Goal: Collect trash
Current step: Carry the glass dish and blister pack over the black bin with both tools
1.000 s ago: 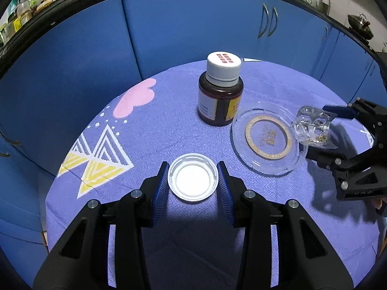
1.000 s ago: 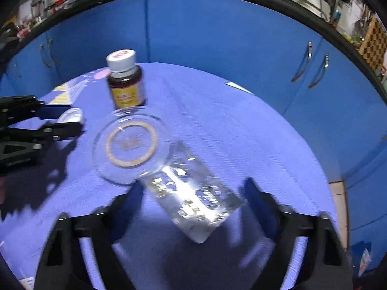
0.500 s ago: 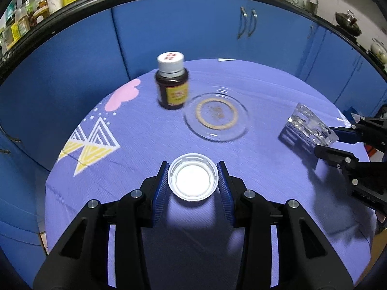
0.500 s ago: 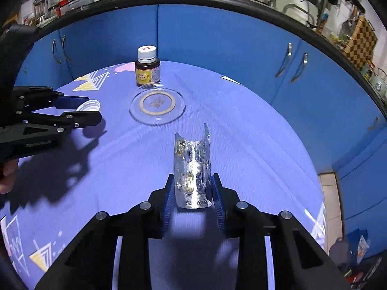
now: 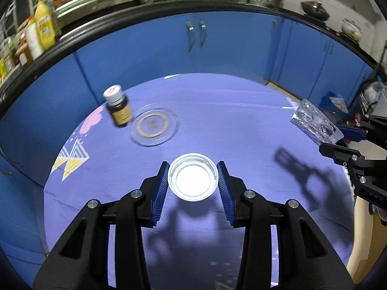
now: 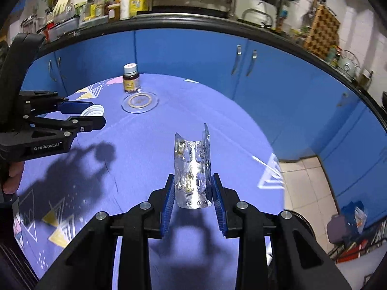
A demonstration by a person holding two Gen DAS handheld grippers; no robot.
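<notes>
The left gripper [image 5: 193, 183] pinches a white plastic lid [image 5: 192, 180] between its blue pads, lifted above the purple tablecloth [image 5: 229, 125]. The right gripper [image 6: 192, 194] squeezes a silver blister pack [image 6: 192, 169], which bends into a curve and stands upright between the jaws, also in the air. Farther on the table lies a clear glass coaster [image 6: 140, 101], and just behind it stands a brown pill bottle [image 6: 130, 77] with a white cap. Blue cabinets [image 6: 193, 53] are behind.
</notes>
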